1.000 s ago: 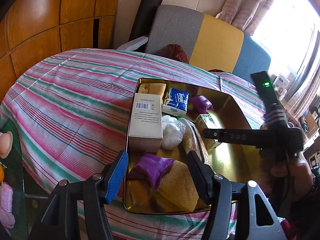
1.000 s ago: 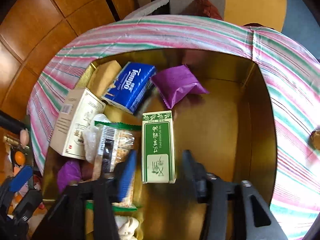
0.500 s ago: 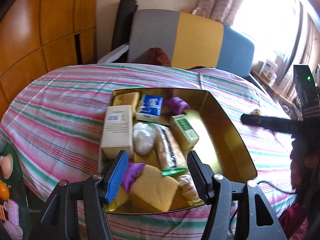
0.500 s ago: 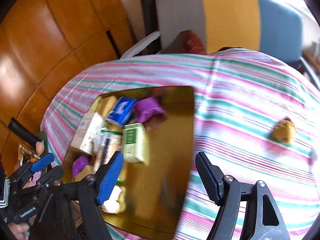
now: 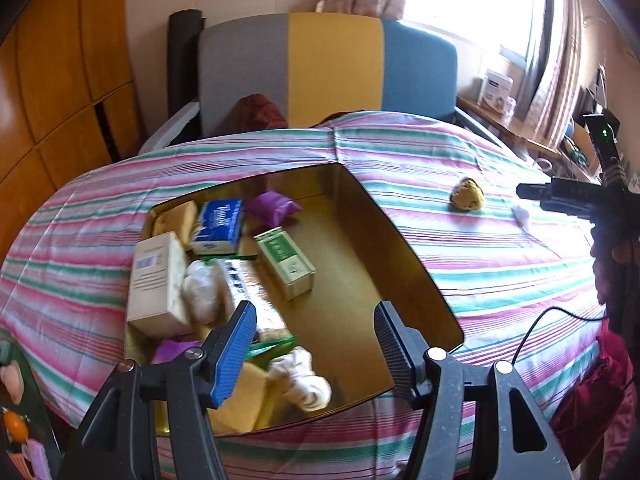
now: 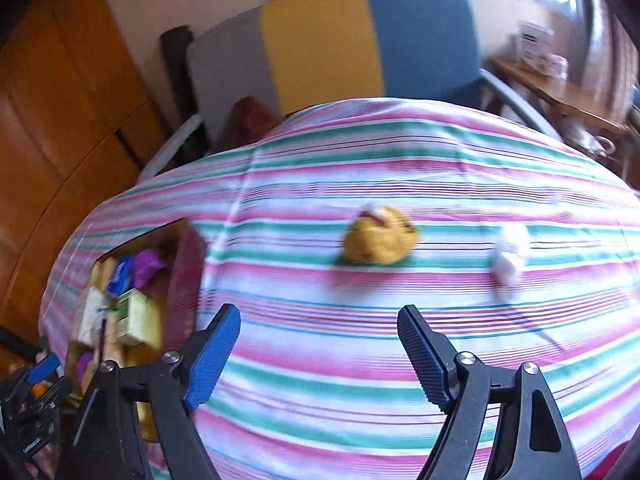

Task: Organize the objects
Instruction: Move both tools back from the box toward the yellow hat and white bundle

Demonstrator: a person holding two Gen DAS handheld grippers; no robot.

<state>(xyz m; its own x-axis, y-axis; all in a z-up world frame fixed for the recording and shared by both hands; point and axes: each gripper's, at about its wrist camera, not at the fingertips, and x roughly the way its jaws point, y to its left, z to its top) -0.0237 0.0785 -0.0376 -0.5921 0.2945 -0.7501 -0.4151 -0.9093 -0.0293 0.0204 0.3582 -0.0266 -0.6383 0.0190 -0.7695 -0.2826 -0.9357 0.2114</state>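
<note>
**Striped surface, gold tray plus two strays**

So the surface [image 5: 460,264] is covered in a pink, green and white striped cloth that hangs over the edges. Sitting straight on it is a shallow gold tray [image 5: 404,256], taking up the left half in the left wrist view, packed along its 9 o'clock side. Out on the bare cloth, well apart from the tray at about 2 o'clock, there's a small yellow-brown lump [image 6: 380,238]. Near that, at its 3 o'clock, lies a little white wad [image 6: 510,254], too blurry to identify.
</note>
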